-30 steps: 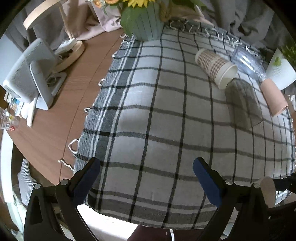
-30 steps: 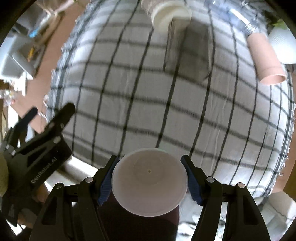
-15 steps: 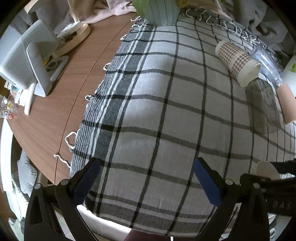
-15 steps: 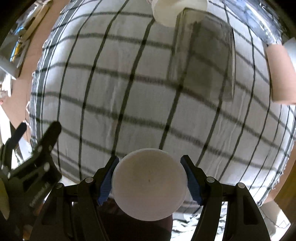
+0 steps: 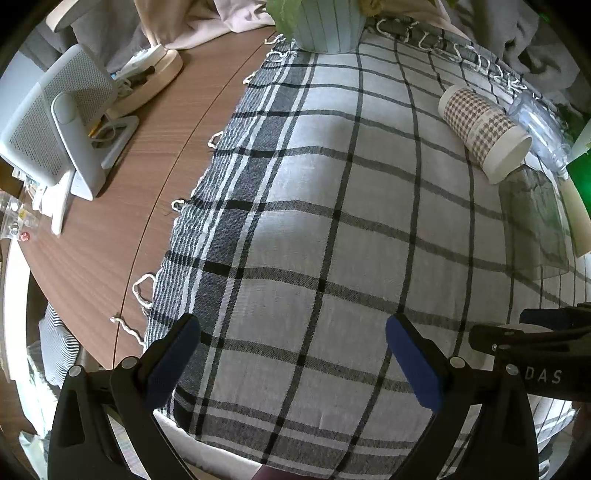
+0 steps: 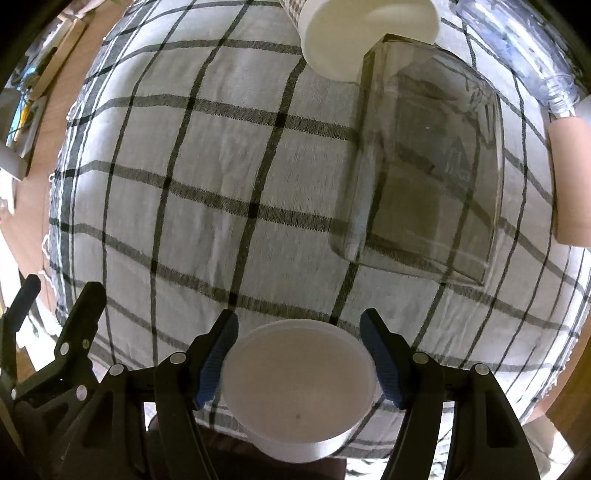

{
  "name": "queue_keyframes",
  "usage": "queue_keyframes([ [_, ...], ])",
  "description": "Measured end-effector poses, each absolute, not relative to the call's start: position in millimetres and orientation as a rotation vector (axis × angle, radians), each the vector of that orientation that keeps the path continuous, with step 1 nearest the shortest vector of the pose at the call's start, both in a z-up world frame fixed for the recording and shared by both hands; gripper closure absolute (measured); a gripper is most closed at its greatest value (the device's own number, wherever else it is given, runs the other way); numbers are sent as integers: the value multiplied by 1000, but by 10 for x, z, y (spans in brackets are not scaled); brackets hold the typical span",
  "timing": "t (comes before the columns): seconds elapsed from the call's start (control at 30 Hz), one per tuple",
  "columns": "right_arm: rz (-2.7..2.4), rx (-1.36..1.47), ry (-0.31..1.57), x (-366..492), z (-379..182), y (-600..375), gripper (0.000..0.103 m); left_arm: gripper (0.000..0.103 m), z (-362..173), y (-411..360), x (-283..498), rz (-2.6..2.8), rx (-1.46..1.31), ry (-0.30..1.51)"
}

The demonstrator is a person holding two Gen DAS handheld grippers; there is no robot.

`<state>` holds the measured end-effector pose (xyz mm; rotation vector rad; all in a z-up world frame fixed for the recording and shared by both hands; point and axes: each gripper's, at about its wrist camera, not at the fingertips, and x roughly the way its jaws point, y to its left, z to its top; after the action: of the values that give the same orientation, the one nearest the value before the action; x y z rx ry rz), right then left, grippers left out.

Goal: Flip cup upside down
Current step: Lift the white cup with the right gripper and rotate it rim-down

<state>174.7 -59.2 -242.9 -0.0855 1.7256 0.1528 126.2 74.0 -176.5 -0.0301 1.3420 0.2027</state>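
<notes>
The right claw [image 6: 298, 360] grips a white cup [image 6: 297, 387] between its blue pads [image 6: 218, 360], one pressed to each side; the flat round face of the cup is turned toward the camera, low over the near edge of the plaid cloth [image 6: 207, 177]. Whether that face is the base or the inside, I cannot tell for sure. The left claw [image 5: 291, 363] hangs wide apart with nothing between its fingers, above the near part of the same cloth; in the right wrist view it sits at eight o'clock [image 6: 55, 347]. From the left wrist view the right claw shows at four o'clock [image 5: 535, 339]. Farther out on the cloth, at about two o'clock from the left claw, a checked paper cup [image 5: 484, 131] lies on its side, mouth toward a clear glass tumbler [image 6: 424, 162], also lying down and touching it. A pink cup [image 6: 569, 181] lies just beside the tumbler, and a clear plastic bottle [image 6: 517, 48] lies beyond. A ribbed pale-green pot [image 5: 325, 26] stands at twelve o'clock. On the bare wooden tabletop [image 5: 122, 229] at nine o'clock stands a white speaker [image 5: 51, 122].
</notes>
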Motion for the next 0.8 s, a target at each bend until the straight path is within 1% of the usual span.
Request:
queue_keyframes([
  [0.1, 159, -79, 1716, 1743, -2451, -581, 35, 1, -1764, 723, 1277, 207, -21, 1341],
  [0.2, 157, -72, 1699, 1757, -2433, -679, 26, 1, -1753, 722, 1279, 214, -21, 1338],
  [0.4, 171, -56, 1636, 1729, -2278, -866, 25, 1, -1615, 703, 1216, 223, -15, 1303],
  [0.57, 175, -5, 1546, 1390, -1910, -986, 25, 1, -1391, 667, 1104, 205, -21, 1249],
  [0.8, 95, 50, 1350, 985, -1359, -1277, 24, 1, -1133, 484, 892, 134, -17, 1167],
])
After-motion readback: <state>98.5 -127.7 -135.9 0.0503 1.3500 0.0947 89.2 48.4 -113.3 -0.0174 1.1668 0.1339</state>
